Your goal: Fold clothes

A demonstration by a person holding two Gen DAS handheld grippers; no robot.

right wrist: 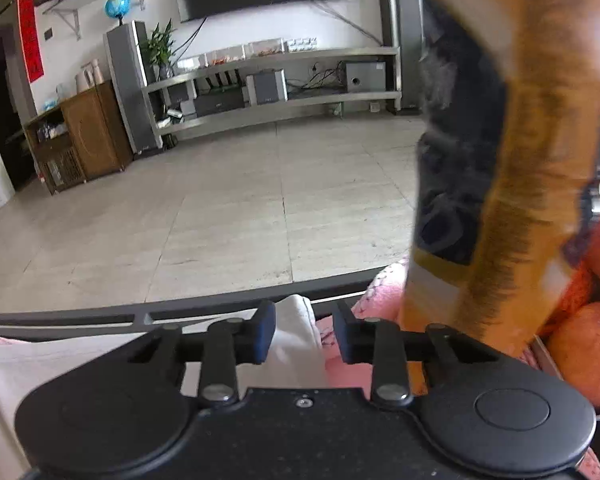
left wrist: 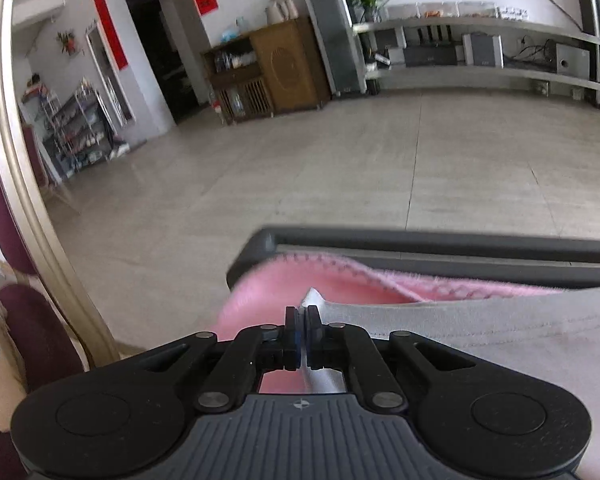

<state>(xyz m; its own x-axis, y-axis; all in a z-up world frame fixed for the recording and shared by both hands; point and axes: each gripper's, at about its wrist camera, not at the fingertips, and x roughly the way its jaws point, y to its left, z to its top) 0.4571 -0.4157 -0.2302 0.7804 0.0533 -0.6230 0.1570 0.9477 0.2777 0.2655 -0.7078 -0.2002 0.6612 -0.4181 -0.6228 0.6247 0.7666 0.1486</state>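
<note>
The left gripper point(left wrist: 303, 334) is pinched tight on a corner of the white garment point(left wrist: 480, 328), which lies over a pink blanket point(left wrist: 268, 292) near the table's far edge point(left wrist: 440, 240). The right gripper point(right wrist: 304, 336) stands partly open astride a bunched fold of the same garment point(right wrist: 298, 332), pads not yet pressing. If it closes on only 1 layer, that fold could slip loose and skew; the hanging orange cloth point(right wrist: 540, 140) just beside it could also snag.

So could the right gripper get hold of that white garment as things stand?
Probably yes: the right gripper stands open with a fold of the white garment already between its fingers, nothing blocking. The hanging orange garment is off to the side.
</note>
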